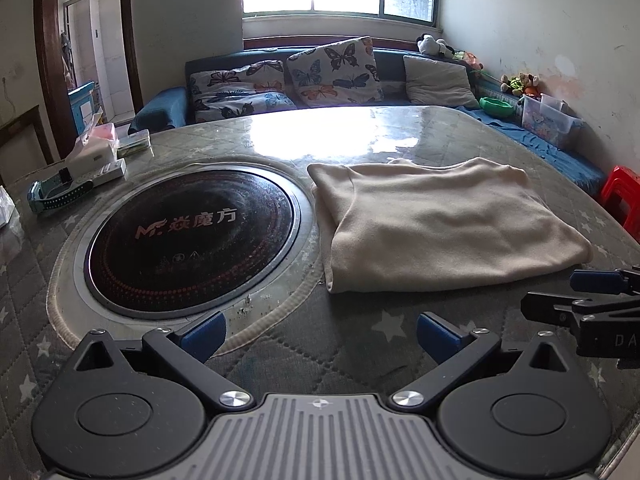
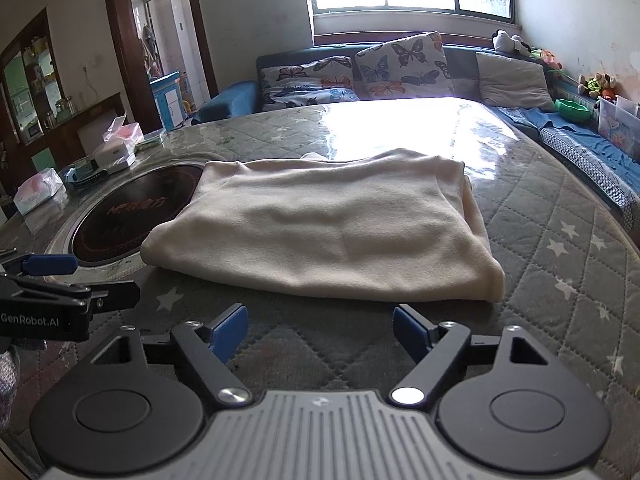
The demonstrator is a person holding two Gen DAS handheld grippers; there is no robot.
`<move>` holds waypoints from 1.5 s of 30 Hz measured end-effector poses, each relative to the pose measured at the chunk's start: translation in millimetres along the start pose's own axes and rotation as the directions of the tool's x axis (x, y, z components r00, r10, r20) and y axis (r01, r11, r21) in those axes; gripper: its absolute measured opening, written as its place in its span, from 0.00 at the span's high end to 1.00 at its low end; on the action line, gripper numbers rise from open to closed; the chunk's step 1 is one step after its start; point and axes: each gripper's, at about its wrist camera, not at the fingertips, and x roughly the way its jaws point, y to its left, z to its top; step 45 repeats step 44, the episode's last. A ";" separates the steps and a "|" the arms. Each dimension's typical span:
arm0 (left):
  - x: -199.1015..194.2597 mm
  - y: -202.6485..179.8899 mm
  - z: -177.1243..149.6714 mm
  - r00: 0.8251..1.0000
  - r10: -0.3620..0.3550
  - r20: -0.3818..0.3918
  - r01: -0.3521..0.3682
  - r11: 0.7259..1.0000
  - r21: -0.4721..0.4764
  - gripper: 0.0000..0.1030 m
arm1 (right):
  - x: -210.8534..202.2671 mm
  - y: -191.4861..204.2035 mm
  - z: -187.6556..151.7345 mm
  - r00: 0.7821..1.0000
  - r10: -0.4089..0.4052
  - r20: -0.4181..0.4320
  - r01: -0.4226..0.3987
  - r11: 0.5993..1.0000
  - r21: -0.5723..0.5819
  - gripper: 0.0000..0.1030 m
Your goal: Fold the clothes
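A cream garment [image 1: 432,220] lies folded into a flat rectangle on the quilted round table [image 1: 320,344]; it also shows in the right wrist view [image 2: 332,228]. My left gripper [image 1: 320,330] is open and empty, held over the table short of the garment's near left corner. My right gripper [image 2: 320,326] is open and empty, just short of the garment's near edge. The right gripper also shows at the right edge of the left wrist view [image 1: 560,296], and the left gripper at the left edge of the right wrist view [image 2: 80,280].
A round black cooktop [image 1: 192,232] is set into the table left of the garment. A wristband [image 1: 56,196], boxes [image 1: 100,156] and a tissue pack [image 2: 38,192] sit at the far left. A sofa with butterfly pillows [image 1: 332,68] stands behind; a red stool [image 1: 624,196] stands to the right.
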 end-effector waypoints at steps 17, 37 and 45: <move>-14.5 -10.2 -14.8 1.000 0.006 -0.005 -0.006 1.000 -0.002 0.00 | -13.3 3.3 -9.1 1.000 -0.002 0.019 0.002 1.000 0.013 0.17; -26.6 -25.7 -23.3 1.000 -0.002 0.005 0.002 1.000 0.016 0.00 | -29.3 0.7 -18.6 0.999 0.001 0.039 -0.002 0.999 0.037 0.17; -27.5 -28.8 -24.5 1.000 -0.010 0.002 0.010 1.000 0.023 0.00 | -30.0 0.6 -20.1 0.999 0.002 0.038 -0.004 0.999 0.039 0.16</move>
